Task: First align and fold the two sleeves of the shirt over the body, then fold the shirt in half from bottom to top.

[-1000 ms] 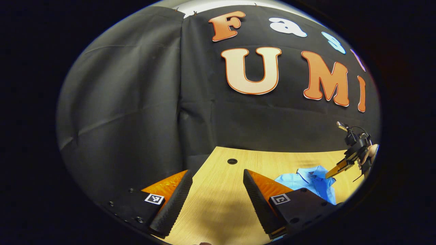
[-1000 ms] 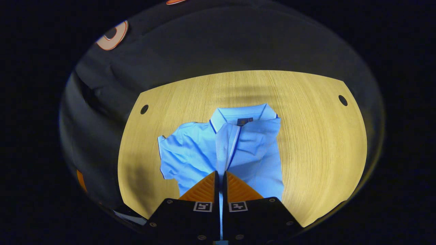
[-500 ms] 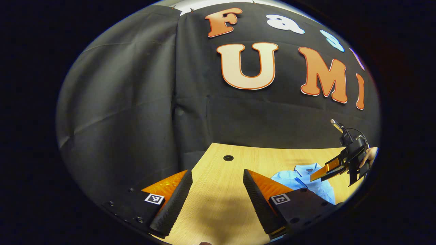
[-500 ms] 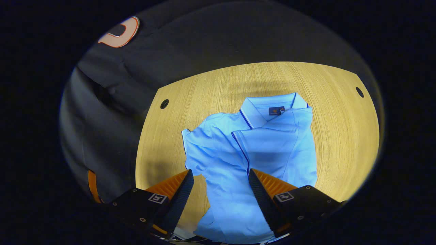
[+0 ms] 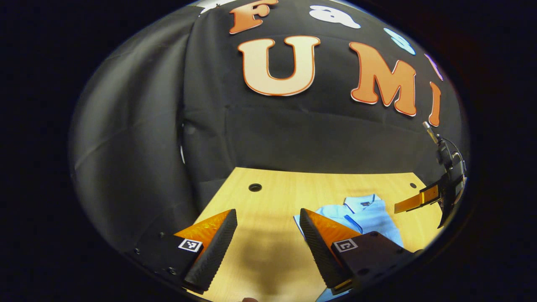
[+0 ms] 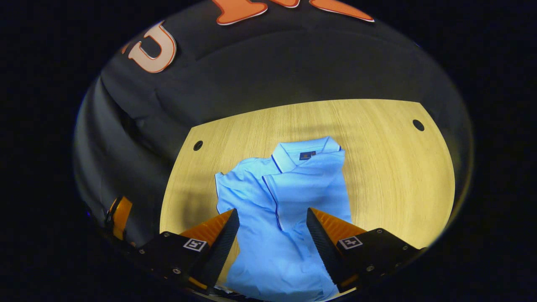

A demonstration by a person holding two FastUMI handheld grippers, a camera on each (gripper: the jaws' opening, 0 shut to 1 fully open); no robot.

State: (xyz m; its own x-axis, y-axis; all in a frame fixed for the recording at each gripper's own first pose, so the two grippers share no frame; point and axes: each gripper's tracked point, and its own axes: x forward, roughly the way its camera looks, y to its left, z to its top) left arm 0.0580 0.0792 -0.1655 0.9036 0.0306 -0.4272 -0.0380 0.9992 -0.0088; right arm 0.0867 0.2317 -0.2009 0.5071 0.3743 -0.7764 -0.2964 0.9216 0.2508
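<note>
- The light-blue polo shirt (image 6: 289,201) lies collar-away on the wooden table (image 6: 390,167), roughly centred between its two cable holes.
- In the right gripper view, one sleeve and side panel (image 6: 310,184) lies folded over the body, its piped edge running down the chest; I judge this first sleeve fold done.
- The other sleeve (image 6: 228,188) is spread flat on the table, sticking out to the side, so that fold is left to do.
- The hem reaches toward the near edge of the table under the fingers, so the bottom-to-top fold has not begun either.
- The right gripper (image 6: 272,235) hovers above the lower part of the shirt with its fingers wide apart and nothing between them.
- The left gripper (image 5: 266,239) is likewise spread open and empty, above bare table beside the shirt (image 5: 361,214), on the side of the unfolded sleeve.
- In the left gripper view the right gripper (image 5: 419,202) shows farther off, raised above the shirt's far side.
- By my estimate about a third of the task is finished: one sleeve fold and the final halving are left.
</note>
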